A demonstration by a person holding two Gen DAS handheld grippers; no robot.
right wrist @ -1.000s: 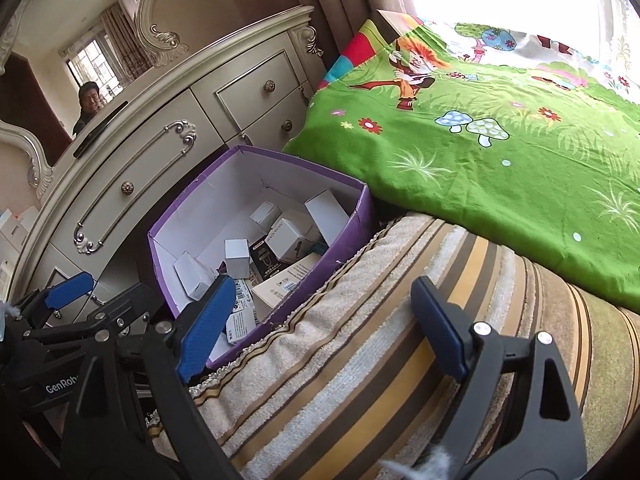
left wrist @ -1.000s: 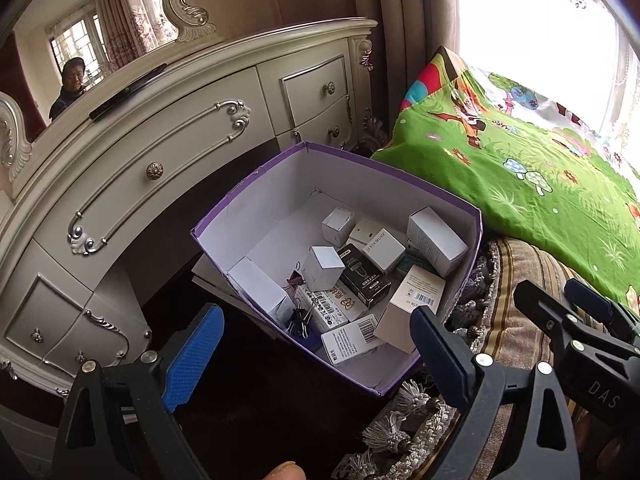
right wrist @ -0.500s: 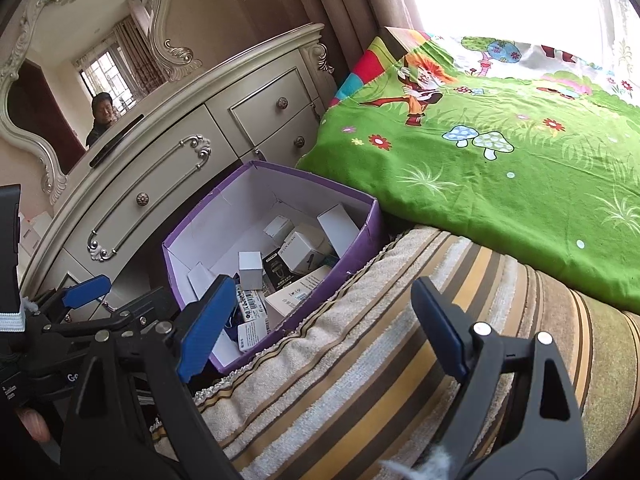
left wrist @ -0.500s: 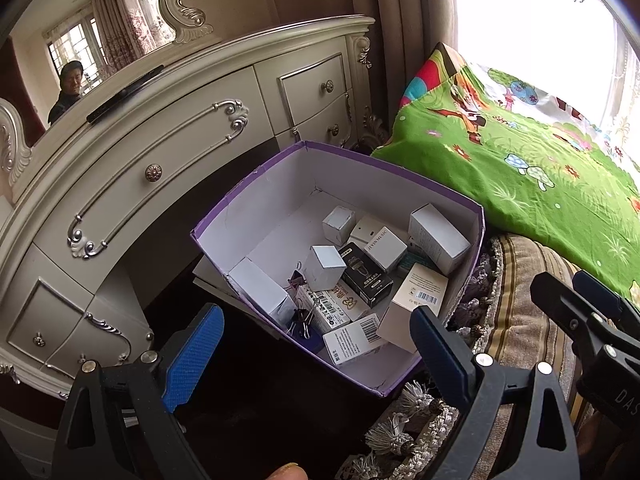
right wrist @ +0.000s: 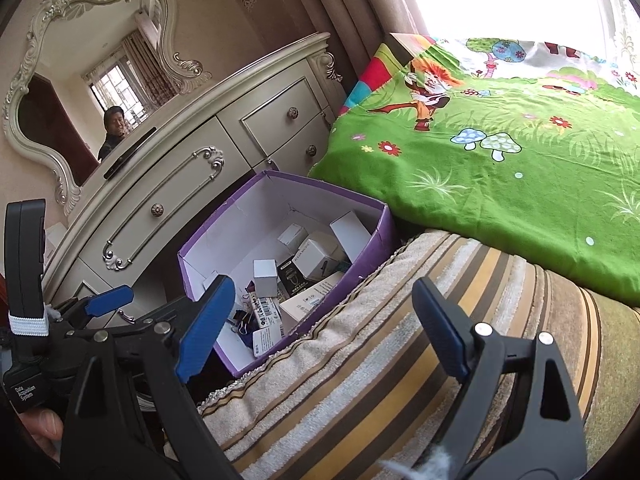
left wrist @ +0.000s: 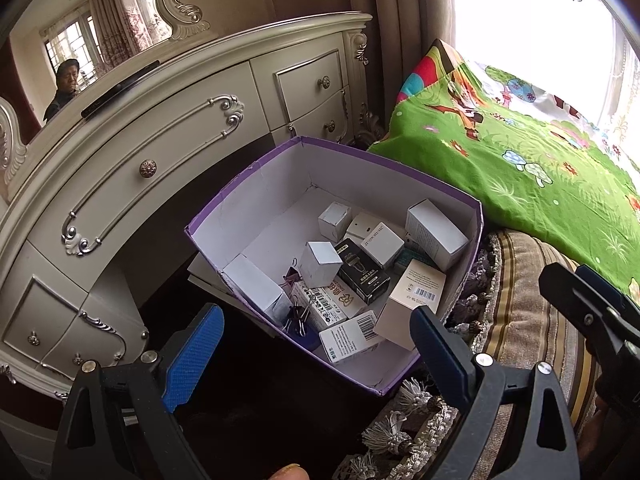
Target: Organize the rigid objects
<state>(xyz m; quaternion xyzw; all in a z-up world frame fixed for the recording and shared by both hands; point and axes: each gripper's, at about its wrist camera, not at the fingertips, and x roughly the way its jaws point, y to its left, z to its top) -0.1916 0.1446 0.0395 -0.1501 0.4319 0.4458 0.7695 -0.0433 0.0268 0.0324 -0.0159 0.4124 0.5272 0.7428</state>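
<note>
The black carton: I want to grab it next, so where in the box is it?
In the left wrist view the black carton lies near the middle of the purple box, between the small white cube and a white carton.

Purple box (left wrist: 280,168), white inside, open top, tilted between dresser and bed. Inside, loosely piled: small white cartons (left wrist: 320,264), one black carton (left wrist: 362,270), barcode-labelled boxes (left wrist: 352,338), black binder clips (left wrist: 296,318).

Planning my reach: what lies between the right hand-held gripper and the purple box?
In the right wrist view, only the striped cushion lies between the open right hand-held gripper and the purple box.
</note>
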